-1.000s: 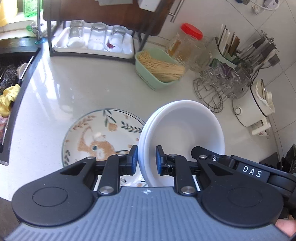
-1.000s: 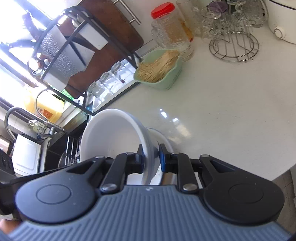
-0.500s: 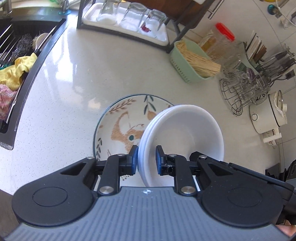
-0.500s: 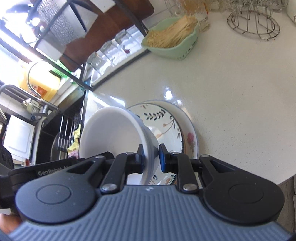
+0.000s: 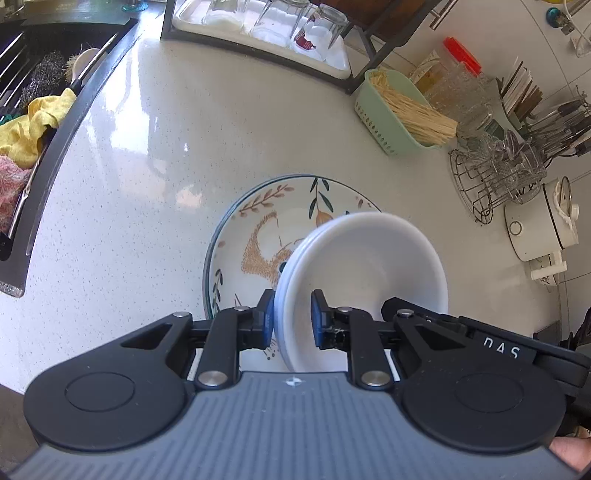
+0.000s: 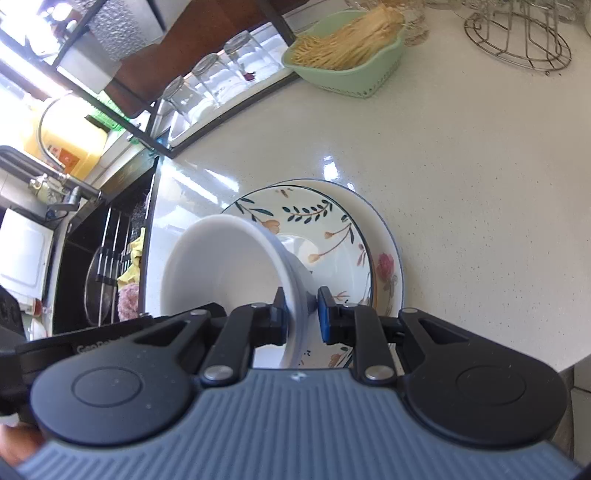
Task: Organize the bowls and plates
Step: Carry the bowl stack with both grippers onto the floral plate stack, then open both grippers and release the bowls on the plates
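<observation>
Stacked white bowls [image 5: 369, 266] [image 6: 229, 266] hang low over a painted plate [image 5: 255, 236] [image 6: 325, 236] on the pale counter. My left gripper [image 5: 293, 317] is shut on the stack's left rim, blue pads on either side of it. My right gripper [image 6: 302, 314] is shut on the opposite rim. The painted plate lies on a wider flowered plate [image 6: 388, 266]. In each wrist view the other gripper's black body shows beyond the bowls. Whether the bowls touch the plate is hidden.
A black sink [image 5: 40, 122] with cloths lies at the left. At the back stand a rack with a tray of upturned glasses [image 5: 280, 33], a green basket of sticks [image 5: 399, 110], a wire glass stand [image 5: 495, 177] and a small white cooker [image 5: 539, 225].
Both grippers carried the white bowls down and over the painted plates, which now lie right beneath them. The grips on the rims have not changed.
</observation>
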Available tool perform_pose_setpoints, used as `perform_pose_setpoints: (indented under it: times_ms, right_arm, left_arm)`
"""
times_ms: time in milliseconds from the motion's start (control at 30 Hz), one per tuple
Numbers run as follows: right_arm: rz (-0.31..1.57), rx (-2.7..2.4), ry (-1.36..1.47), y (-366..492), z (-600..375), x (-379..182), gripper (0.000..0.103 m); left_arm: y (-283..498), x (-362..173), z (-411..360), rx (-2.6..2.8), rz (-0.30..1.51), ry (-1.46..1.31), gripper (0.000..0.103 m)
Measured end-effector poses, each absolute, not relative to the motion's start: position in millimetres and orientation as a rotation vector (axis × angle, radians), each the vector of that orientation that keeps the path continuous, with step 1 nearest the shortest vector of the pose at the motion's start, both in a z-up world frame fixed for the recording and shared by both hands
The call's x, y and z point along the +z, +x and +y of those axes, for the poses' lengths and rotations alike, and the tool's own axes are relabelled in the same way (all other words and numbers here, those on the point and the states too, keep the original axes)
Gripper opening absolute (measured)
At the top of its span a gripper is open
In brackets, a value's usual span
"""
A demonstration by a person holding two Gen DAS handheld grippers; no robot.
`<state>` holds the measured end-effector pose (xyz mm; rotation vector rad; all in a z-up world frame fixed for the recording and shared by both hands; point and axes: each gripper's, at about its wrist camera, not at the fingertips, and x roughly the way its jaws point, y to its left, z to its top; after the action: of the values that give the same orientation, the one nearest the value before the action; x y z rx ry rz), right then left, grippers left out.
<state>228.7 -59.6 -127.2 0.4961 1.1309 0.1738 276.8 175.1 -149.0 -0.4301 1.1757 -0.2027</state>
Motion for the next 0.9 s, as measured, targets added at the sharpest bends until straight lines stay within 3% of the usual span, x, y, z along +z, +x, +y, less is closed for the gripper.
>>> perform_pose_setpoints:
  times_ms: [33,100,167,567,633,767,833,900]
  right_arm:
    - [1.130,0.172,0.494,228.5,-59.4,-126.3,0.023]
    - [1.112,0.169,0.480,227.6,-58.5,-121.4,0.029]
    - [1.086,0.161,0.472,225.7,-59.0,-114.9,0.039]
    - [0.906,0.177,0.373,205.3,-62.0,-49.9,0.039]
    - [0.868,0.178,0.330,197.1,-63.1,-38.0,0.039]
    - [0.806,0.181,0.280,175.5,-71.3,-19.6,0.041]
    - [0.775,0.191,0.266,163.1,-76.3,-12.6,0.057]
    - [0.748,0.204,0.257,151.6,-81.8,-7.7,0.089]
  left_arm:
    - [277.2,-148.8,176.9,-0.209,1.170,-0.434,0.028]
    - [277.3,-148.2,181.0,-0.223,1.159,-0.436,0.048]
    - [276.3,-145.2,184.6,-0.228,1.144,-0.416,0.048]
    - [255.0,-90.3,191.2,-0.248,1.012,-0.286,0.049]
    - [248.0,-80.4,190.9,-0.236,0.985,-0.273,0.060]
    - [227.6,-59.7,185.6,-0.209,0.922,-0.237,0.073]
    - [215.6,-50.8,182.7,-0.194,0.903,-0.227,0.080]
    - [200.6,-39.8,180.1,-0.177,0.874,-0.211,0.083]
